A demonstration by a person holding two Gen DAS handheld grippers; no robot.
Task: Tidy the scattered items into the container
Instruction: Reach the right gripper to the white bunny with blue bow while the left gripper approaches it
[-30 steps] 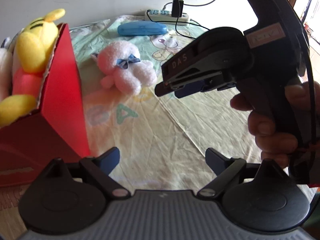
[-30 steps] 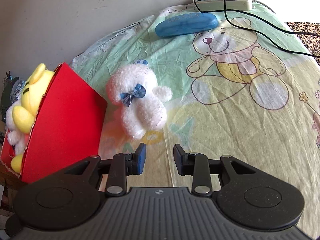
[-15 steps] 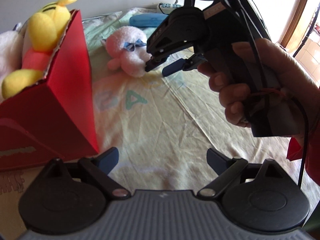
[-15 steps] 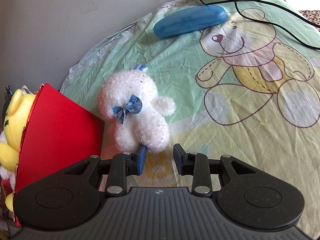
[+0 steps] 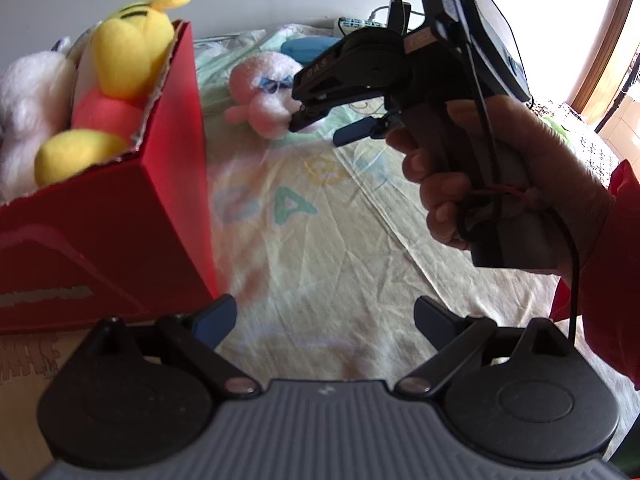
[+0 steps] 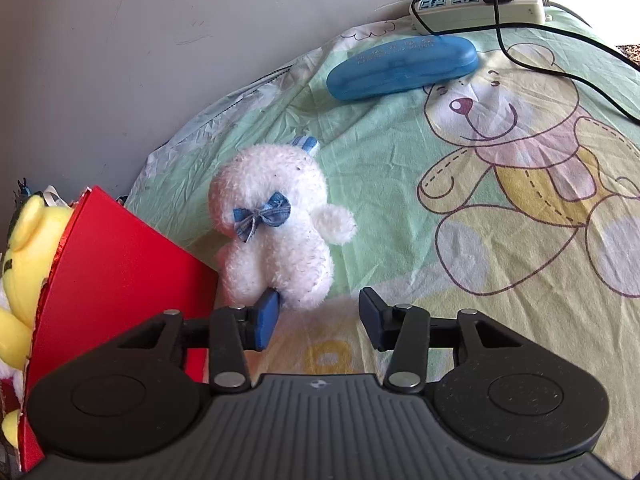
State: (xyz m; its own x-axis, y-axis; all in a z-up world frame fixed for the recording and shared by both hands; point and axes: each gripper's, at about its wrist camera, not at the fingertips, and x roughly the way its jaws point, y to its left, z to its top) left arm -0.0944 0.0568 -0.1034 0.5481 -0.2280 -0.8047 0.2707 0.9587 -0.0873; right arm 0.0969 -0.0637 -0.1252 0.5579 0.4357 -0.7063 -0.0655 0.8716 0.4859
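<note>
A white plush bear (image 6: 276,232) with a blue bow lies on the printed sheet beside the red box (image 6: 112,280). My right gripper (image 6: 318,312) is right at the bear's feet with its jaws opening. Its left fingertip (image 6: 266,316) is up against the bear's leg, and the pads do not press on it. In the left wrist view the same bear (image 5: 264,96) lies past the right gripper (image 5: 320,128), which a hand (image 5: 500,184) holds. My left gripper (image 5: 324,316) hangs wide open over bare sheet beside the red box (image 5: 132,220), which holds a yellow plush (image 5: 128,40) and a white plush (image 5: 28,96).
A blue oblong case (image 6: 400,68) lies at the far end of the sheet. Behind it is a white power strip (image 6: 480,4) whose black cable (image 6: 560,76) runs to the right. A wall bounds the far side. A red sleeve (image 5: 612,280) is at the right.
My right gripper has moved forward and down to the white bear, and its jaws have spread wider. The left gripper has hardly shifted.
</note>
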